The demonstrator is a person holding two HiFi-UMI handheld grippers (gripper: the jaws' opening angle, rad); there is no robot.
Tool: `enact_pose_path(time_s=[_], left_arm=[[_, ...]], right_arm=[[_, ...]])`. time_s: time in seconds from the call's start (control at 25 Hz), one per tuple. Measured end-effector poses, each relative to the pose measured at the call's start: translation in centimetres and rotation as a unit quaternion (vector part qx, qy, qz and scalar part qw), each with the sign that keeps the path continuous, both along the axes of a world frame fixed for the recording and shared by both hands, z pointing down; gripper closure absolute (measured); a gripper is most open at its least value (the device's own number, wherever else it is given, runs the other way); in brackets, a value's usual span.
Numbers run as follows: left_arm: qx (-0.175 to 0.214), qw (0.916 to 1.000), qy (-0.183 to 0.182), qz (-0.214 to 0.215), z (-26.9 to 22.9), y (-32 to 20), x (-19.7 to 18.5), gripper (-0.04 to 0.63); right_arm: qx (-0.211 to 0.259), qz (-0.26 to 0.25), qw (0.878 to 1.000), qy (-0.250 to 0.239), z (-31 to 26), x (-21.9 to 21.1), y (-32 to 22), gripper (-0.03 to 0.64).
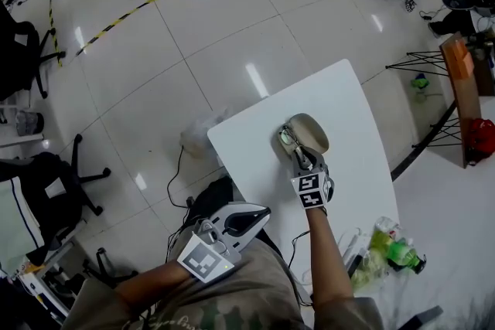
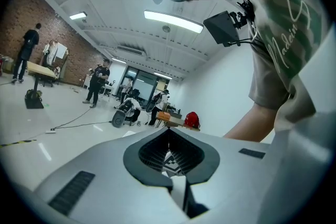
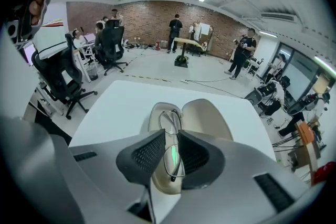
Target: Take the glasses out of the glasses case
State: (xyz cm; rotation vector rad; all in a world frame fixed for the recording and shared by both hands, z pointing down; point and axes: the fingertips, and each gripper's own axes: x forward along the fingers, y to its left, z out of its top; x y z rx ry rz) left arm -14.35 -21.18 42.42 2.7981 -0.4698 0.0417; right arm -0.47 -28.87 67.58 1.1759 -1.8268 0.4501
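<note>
A beige glasses case [image 1: 311,135] lies open on the white table [image 1: 348,100], lid [image 3: 206,115] folded to the right. The thin-framed glasses [image 3: 170,122] lie in its left half [image 3: 156,115]. My right gripper [image 3: 170,144] reaches over the case's near end, and its dark pads [image 3: 148,152] are shut on the near lens and frame. In the head view that gripper [image 1: 302,158] covers the near part of the glasses [image 1: 288,137]. My left gripper [image 1: 257,217] is held off the table by the person's waist, shut and holding nothing, and in its own view the left gripper [image 2: 168,131] points out across the room.
Green bottles and clutter [image 1: 390,250] sit at the table's near right corner. A plastic bag [image 1: 203,131] lies on the floor by the table's left edge. Office chairs [image 3: 63,78] stand to the left, and several people stand by the brick wall [image 3: 157,16].
</note>
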Motion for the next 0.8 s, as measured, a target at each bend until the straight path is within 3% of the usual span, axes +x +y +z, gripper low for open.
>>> enact_pose_path(time_s=[0.56, 0.72, 0.8], left_arm=[[-0.028, 0.9987, -0.008, -0.041, 2.0, -2.1, -1.9, 0.586], [-0.068, 0.9966, -0.018, -0.044, 2.5, -2.0, -1.6, 0.586], [-0.066, 0.9968, -0.015, -0.042, 2.3, -2.2, -1.6, 0.586]], right_arm=[[-0.022, -0.017, 0.999, 0.023, 1.9, 0.3, -0.8, 0.560], [-0.034, -0.021, 0.999, 0.020, 2.4, 0.5, -0.7, 0.560], [-0.042, -0.013, 0.999, 0.009, 2.8, 0.3, -0.7, 0.560]])
